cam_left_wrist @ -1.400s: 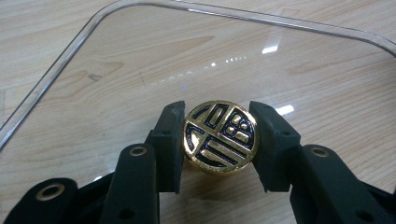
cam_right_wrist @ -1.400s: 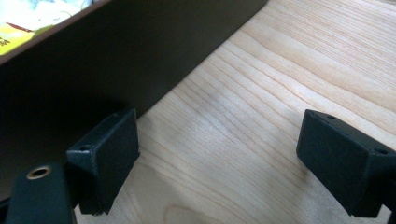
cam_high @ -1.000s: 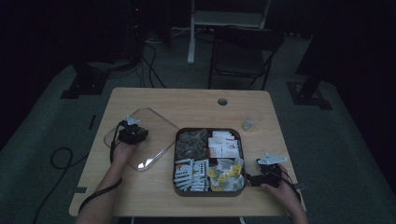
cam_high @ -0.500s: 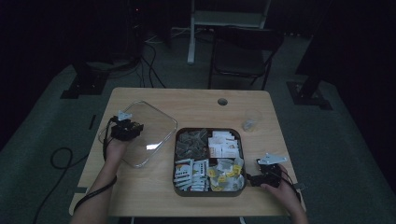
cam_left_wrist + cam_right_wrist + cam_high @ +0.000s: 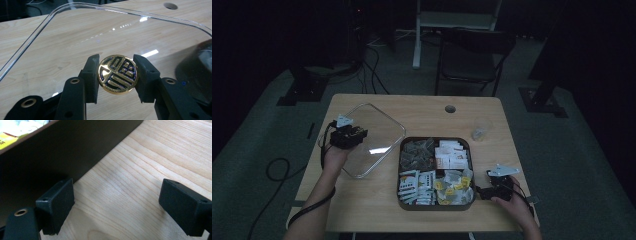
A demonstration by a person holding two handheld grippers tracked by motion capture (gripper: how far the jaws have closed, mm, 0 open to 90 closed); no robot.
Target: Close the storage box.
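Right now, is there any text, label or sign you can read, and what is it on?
Gold knob of the clear lid, held in the left tongs: a stylised raised emblem, no readable words.
Packets in the dark tray: printing too small and blurred to read.
Yellow packet corner in the right gripper view: too cropped to read.

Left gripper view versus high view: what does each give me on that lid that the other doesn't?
Left gripper view: the jaws clamp a round gold knob with a dark emblem on the clear lid. High view: the lid's position left of the compartment tray, the small clear cup, the right gripper beside the tray. Both: the lid, the wooden table, its cable hole.
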